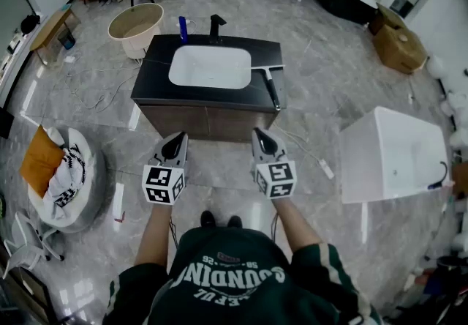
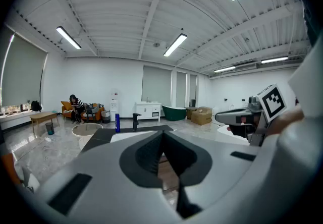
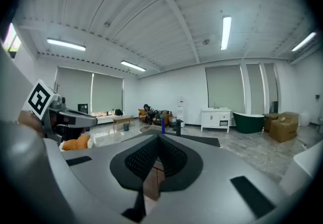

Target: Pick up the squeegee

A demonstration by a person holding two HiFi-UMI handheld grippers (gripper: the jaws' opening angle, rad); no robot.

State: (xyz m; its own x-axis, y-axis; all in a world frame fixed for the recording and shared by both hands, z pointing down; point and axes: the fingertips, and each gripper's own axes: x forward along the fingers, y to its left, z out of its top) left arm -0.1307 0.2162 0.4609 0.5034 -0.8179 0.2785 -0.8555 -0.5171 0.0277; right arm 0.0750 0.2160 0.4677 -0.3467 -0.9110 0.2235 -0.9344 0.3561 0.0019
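The squeegee (image 1: 271, 86) lies on the right end of the dark vanity top (image 1: 157, 71), its white head towards the white basin (image 1: 210, 67) and its dark handle running to the front edge. My left gripper (image 1: 175, 142) and right gripper (image 1: 262, 139) hover side by side in front of the vanity, short of its front face, both pointing at it. The right one is nearest the squeegee, below its handle end. Seen from their own cameras, the left gripper (image 2: 162, 140) and right gripper (image 3: 159, 142) each have jaws closed together with nothing between them.
A blue bottle (image 1: 183, 27) and a black faucet (image 1: 216, 25) stand behind the basin. A round beige tub (image 1: 135, 27) sits at the back left, a white bathtub (image 1: 395, 155) at the right, a cardboard box (image 1: 398, 45) beyond it, and a cushioned chair (image 1: 62, 177) at the left.
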